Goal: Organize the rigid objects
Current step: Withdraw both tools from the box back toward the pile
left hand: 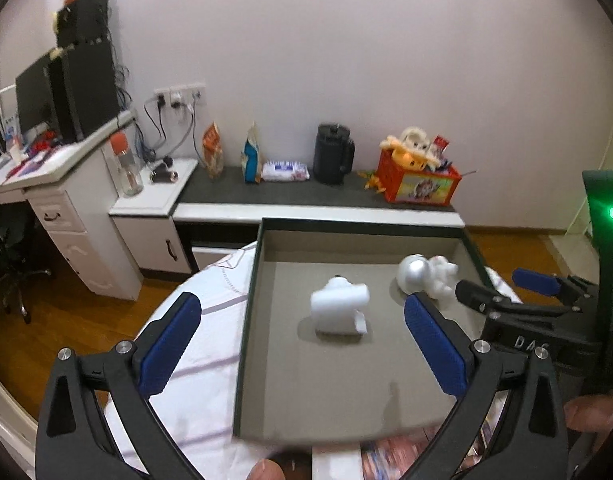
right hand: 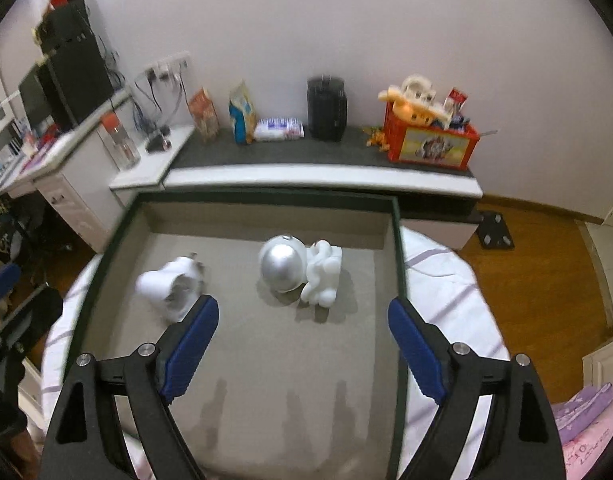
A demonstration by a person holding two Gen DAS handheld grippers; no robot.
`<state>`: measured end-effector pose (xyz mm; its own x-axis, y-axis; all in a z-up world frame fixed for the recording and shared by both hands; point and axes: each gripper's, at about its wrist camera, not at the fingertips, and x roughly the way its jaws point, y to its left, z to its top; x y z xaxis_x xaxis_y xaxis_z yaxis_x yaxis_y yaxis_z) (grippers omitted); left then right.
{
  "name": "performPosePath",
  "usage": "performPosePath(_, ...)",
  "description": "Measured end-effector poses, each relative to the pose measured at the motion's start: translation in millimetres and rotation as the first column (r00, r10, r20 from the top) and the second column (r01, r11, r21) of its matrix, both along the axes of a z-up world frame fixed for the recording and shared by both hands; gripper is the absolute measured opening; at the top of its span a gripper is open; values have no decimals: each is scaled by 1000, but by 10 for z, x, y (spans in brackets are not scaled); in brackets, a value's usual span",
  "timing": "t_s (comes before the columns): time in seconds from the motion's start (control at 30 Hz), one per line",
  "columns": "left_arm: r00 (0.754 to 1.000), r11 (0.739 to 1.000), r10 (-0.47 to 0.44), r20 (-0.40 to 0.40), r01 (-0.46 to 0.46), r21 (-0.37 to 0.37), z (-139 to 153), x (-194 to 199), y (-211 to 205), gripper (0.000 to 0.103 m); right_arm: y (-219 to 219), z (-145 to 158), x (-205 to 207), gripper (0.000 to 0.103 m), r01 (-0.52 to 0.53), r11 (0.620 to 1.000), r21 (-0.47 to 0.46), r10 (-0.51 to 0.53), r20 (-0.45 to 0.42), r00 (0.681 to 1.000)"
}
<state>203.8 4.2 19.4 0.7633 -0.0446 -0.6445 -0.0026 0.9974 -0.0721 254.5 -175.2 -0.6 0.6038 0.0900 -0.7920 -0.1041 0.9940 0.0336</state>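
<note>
Fingers of both the left gripper (left hand: 302, 350) and right gripper (right hand: 302, 346) spread wide over the tray (right hand: 398, 260), bare floor between them, blurred white cup (right hand: 168, 288) and astronaut figure (right hand: 300, 270) ahead.

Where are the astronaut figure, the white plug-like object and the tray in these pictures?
astronaut figure (right hand: 284, 266), right wrist view, on its silver helmet.
white plug-like object (left hand: 338, 308), left wrist view, on its white body.
tray (right hand: 400, 280), right wrist view, on its dark right rim.

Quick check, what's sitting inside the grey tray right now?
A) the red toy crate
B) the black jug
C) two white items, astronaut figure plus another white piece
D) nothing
C: the astronaut figure and a second white object lie apart on the tray floor; neither hand-held gripper holds anything.
</note>
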Motion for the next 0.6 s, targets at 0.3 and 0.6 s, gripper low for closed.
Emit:
performPosePath(0.3,995,999,18,98,-15,-32,272,-1151,8,103,16,565,-1270,88,-4,1000,17,0,206,979)
performPosePath(0.6,982,996,75,174,-66,-58,282,-2190,50,103,-56,681,-2271,88,15,999,35,-24,283,959)
